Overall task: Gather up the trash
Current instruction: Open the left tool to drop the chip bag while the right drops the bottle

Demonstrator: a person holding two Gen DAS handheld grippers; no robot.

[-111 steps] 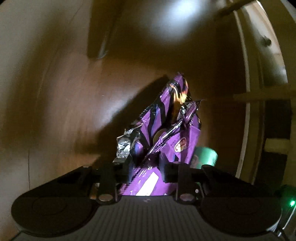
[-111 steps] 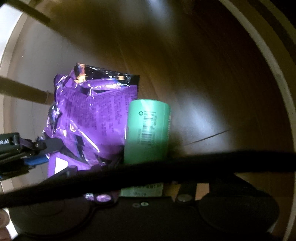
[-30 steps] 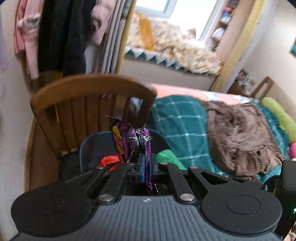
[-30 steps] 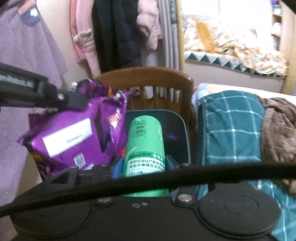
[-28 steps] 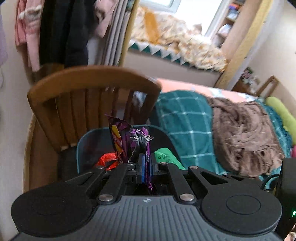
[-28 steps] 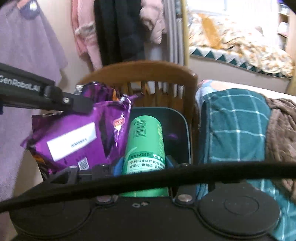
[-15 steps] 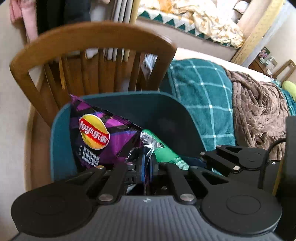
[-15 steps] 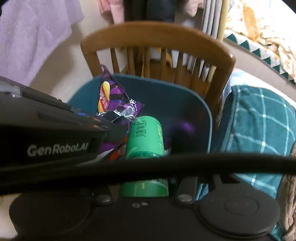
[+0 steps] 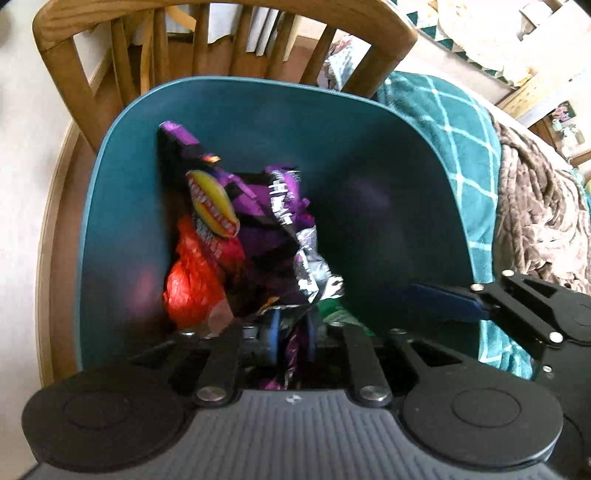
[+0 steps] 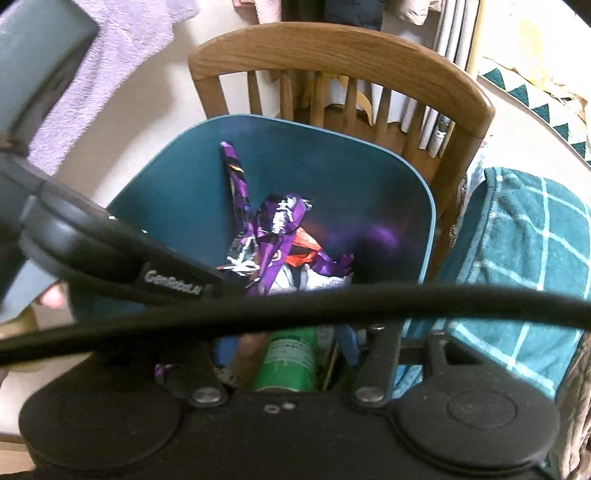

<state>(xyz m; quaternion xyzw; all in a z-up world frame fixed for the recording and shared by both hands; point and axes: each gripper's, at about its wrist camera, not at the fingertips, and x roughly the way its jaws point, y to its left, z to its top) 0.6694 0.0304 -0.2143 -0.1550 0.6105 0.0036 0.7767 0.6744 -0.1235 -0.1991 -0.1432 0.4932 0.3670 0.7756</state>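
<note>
Teal bin (image 9: 388, 155) set against a wooden chair (image 9: 221, 22), mouth up and filling both wrist views. Inside: purple chip bag (image 9: 236, 206), crumpled, long axis slanting up toward the far-left wall, yellow-and-red logo facing up; orange plastic bag (image 9: 195, 280) low on the left, touching it; silver foil lining showing at its torn edge. Right half of the bin mostly bare, dark wall all the way down.

Left gripper (image 9: 291, 334) aimed steeply down over the near rim, jaws opening, only a narrow gap so far; lower end of the chip bag between the blue pads, apparently no longer pinched, though blurred.

Right gripper (image 10: 291, 347) also over the near rim, jaws opening to about half width. Green can (image 10: 291, 360) between them, long axis running along the fingers, pointing down into the bin; small gaps visible on both sides, so seemingly loose. Black cable (image 10: 332, 302) across that view, hiding the can's far end.

Teal checked blanket (image 9: 454, 122) and brown throw (image 9: 543, 214) close by the bin's right edge; pale floor on the left.
</note>
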